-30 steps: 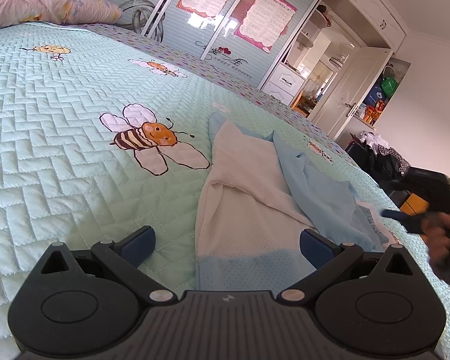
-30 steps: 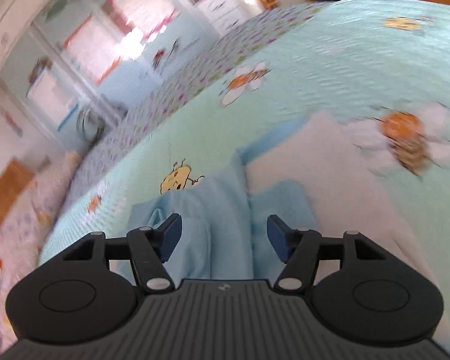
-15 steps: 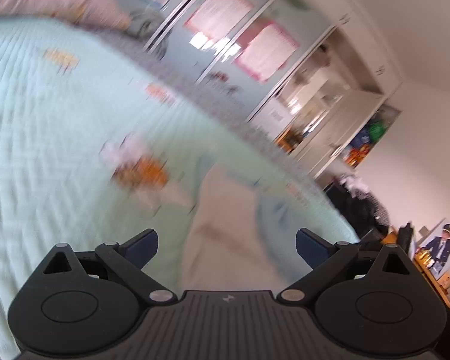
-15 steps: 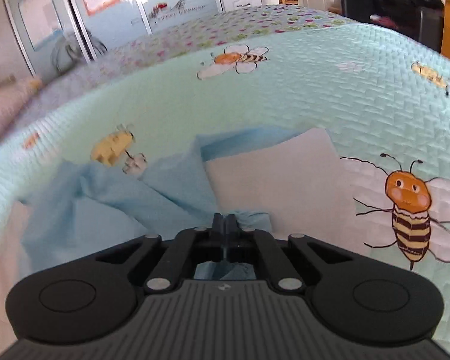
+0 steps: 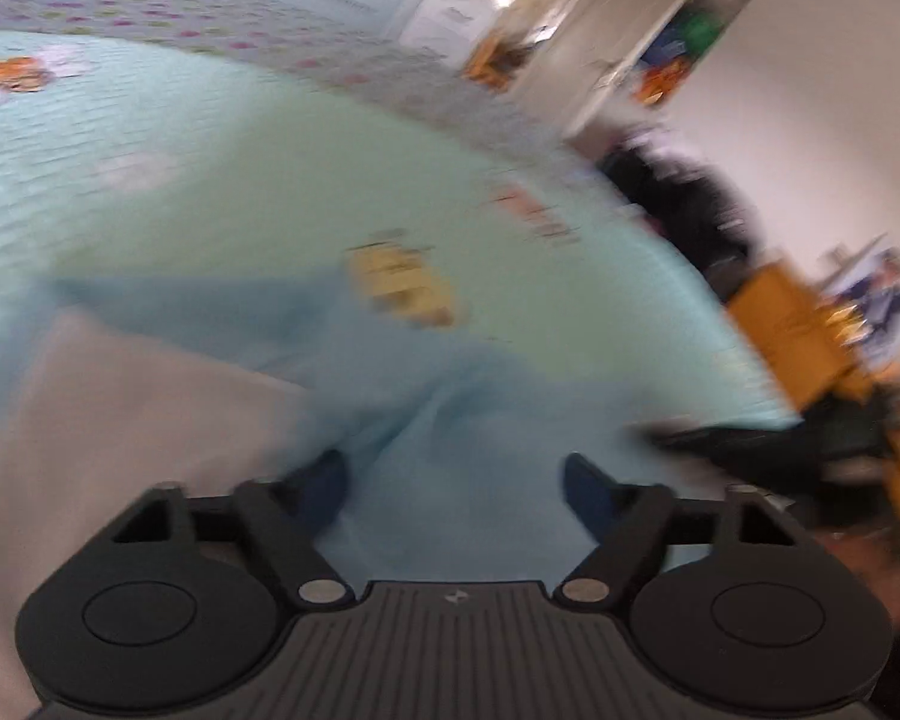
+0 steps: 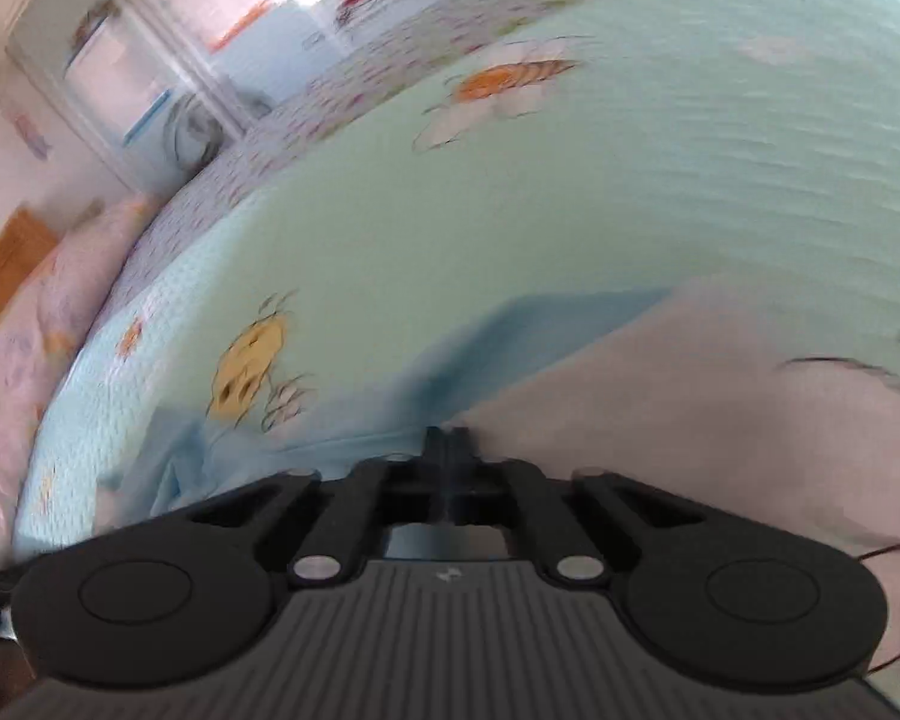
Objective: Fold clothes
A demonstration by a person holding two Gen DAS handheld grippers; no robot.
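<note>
Covering most of both blurred views, a bed (image 6: 630, 192) wears a pale green quilt with cartoon bees. A light blue and white garment (image 5: 150, 396) lies crumpled on the bed's near side, a blue panel behind a white one. The left tongs (image 5: 456, 495) are closing, blue cloth lying between the pads, which do not yet press it. The right tongs (image 6: 447, 450) are fully closed, apparently pinching the garment's near edge.
</note>
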